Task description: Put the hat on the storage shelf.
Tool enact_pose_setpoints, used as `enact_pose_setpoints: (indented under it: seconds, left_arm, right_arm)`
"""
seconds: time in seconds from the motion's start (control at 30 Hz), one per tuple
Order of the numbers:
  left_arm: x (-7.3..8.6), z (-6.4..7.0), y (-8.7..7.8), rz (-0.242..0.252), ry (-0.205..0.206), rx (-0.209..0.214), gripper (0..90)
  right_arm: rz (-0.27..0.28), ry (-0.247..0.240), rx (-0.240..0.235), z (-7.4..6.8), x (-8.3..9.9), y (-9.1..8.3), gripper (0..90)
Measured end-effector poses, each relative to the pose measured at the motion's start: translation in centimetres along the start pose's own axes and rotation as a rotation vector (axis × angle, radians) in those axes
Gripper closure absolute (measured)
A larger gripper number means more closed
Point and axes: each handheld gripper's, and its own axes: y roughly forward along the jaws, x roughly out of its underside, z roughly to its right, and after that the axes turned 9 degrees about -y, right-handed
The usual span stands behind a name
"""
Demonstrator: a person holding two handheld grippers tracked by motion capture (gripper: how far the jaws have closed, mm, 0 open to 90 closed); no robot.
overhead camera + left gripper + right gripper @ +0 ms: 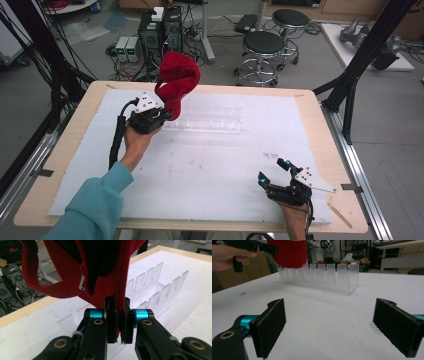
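Nearest you, your right claw [274, 173] rests low on the white worktop [210, 165] with its jaws spread wide and nothing between them; in the right gripper view the bare surface runs out ahead of it to the clear slotted rack [322, 277].

Your left claw [119, 315] is clamped on the red cap [82, 270], pinching a fold of its fabric between the pads. The cap hangs above that claw and over the near end of the rack [155, 287], whose notched walls stand just beyond and to the right of the jaws in the left gripper view. From above, the cap [176, 80] is held clear of the worktop, at the left end of the rack [210, 120].

You look to be in the carrying step, bringing the cap to the rack, with placement not yet done. The next move likely calls for lowering the left claw so the cap's brim meets one of the slots squarely; the fabric is limp, so expect it to sag and snag a divider. Your idle right claw is well apart from the rack and could come in to steady it.
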Motion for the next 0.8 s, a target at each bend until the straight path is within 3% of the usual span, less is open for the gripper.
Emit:
enact_pose_setpoints:
  seconds: [0.13, 0.37, 0.47, 0.57, 0.8]
  left_arm:
    - [0.5, 0.6, 0.3, 0.01, -0.021, -0.02, 85.5]
    - [1.0, 0.8, 0.6, 0.0, -0.017, -0.031, 85.4]
    - [1.8, 0.7, 1.0, -0.023, -0.037, -0.031, 85.4]
    - [2.2, 0.6, 1.1, 0.0, -0.047, -0.019, 85.4]
    - [2.6, 0.6, 0.9, -0.006, -0.039, -0.018, 85.3]
  right_arm:
    - [0.021, -0.007, 0.02, 0.0, 0.0, 0.6, 10.2]
    - [0.015, -0.017, 0.031, -0.2, 0.0, 0.9, 10.2]
    - [0.017, -0.017, 0.028, -0.1, 0.0, 0.9, 10.2]
    - [0.02, -0.024, 0.028, -0.2, 0.0, 0.8, 10.2]
    - [0.017, -0.018, 0.025, -0.2, 0.1, 0.9, 10.2]
